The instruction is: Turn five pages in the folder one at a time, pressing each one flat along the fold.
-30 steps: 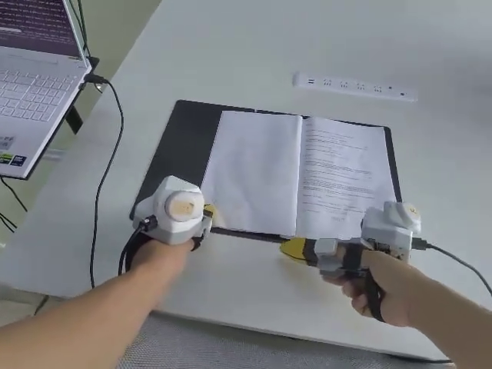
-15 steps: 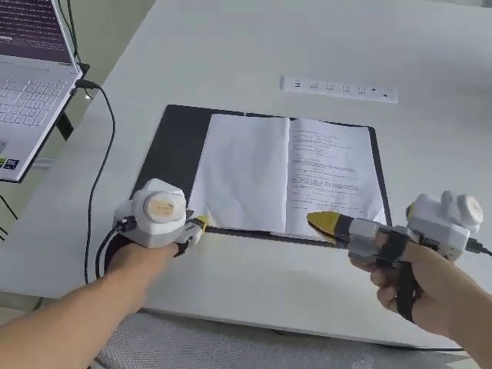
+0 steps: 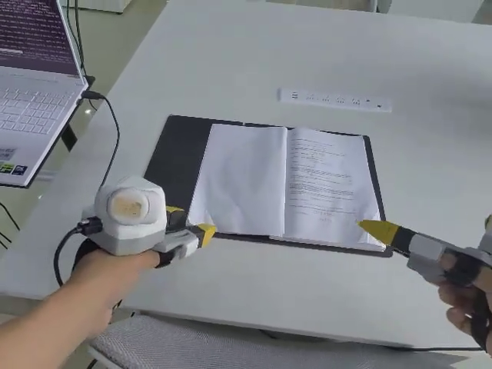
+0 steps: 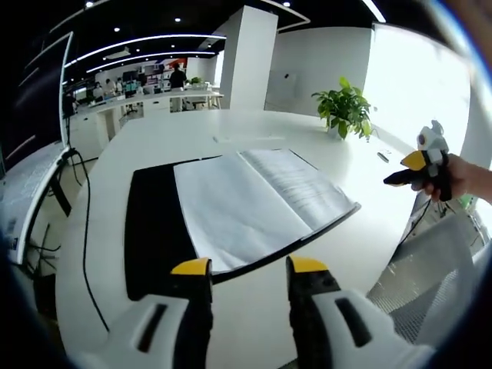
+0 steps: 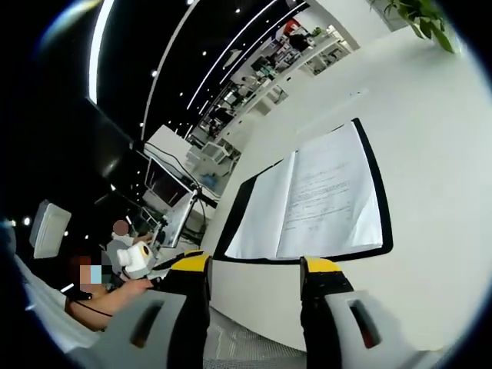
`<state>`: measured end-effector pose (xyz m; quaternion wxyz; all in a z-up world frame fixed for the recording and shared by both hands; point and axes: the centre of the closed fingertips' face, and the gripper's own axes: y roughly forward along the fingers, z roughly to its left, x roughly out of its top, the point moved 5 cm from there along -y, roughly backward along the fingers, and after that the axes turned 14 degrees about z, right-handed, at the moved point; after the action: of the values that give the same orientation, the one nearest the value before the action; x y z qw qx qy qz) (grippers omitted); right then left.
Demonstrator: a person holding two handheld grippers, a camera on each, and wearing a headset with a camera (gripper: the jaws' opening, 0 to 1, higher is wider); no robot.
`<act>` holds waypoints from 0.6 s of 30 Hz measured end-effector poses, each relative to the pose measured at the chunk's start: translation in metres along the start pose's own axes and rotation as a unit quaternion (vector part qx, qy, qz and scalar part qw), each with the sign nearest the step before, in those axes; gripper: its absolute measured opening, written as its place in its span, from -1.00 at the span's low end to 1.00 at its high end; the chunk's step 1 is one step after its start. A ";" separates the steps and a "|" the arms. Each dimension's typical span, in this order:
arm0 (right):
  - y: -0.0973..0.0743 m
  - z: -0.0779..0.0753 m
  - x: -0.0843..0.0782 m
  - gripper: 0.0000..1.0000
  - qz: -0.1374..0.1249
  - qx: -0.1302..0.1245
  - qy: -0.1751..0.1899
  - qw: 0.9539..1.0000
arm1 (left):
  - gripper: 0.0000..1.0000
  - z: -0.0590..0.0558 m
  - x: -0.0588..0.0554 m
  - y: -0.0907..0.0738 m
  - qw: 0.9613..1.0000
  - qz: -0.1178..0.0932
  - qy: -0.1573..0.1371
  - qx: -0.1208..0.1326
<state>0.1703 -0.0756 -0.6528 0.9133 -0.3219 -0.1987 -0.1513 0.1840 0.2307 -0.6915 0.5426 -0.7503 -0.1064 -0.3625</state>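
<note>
Shifted rightward, my right hand-held gripper (image 3: pixel 377 228) gapes empty, as does the left hand-held gripper (image 3: pixel 201 233); ahead, the folder (image 3: pixel 177 154) lies flat, no page mid-turn, turns apparently remaining.

A wide white table (image 3: pixel 254 46) is seen in an open-plan office. A laptop (image 3: pixel 31 77) is placed beside its left edge, and a power strip (image 3: pixel 334 100) is laid farther back. Beyond, a white pillar (image 4: pixel 246 58), a potted plant (image 4: pixel 346 111) and ceiling light strips (image 5: pixel 98 46) are shown.

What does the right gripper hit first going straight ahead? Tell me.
Likely the open folder: the right gripper points at its near edge, across bare table. Height is unclear, so it may pass over.
</note>
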 end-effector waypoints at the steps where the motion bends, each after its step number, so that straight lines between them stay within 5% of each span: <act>1: -0.004 -0.001 -0.001 -0.08 -0.006 -0.008 -0.003 1.000 | -0.23 -0.001 0.000 -0.003 1.000 0.001 0.001 -0.002; 7: -0.027 -0.004 -0.006 0.04 -0.033 -0.049 -0.017 0.998 | -0.10 -0.010 0.003 -0.026 1.000 -0.001 0.003 -0.014; 13: -0.036 -0.006 -0.017 0.10 -0.053 -0.064 -0.014 0.996 | 0.01 -0.020 0.001 -0.042 1.000 0.009 0.018 -0.018; 18: -0.033 -0.002 -0.028 0.17 -0.033 -0.061 -0.011 0.998 | 0.09 -0.024 -0.004 -0.050 0.999 0.021 0.025 -0.026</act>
<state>0.1331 -0.0979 -0.6494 0.8842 -0.3719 -0.2093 -0.1898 0.1434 0.2297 -0.6534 0.5329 -0.7568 -0.0676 -0.3723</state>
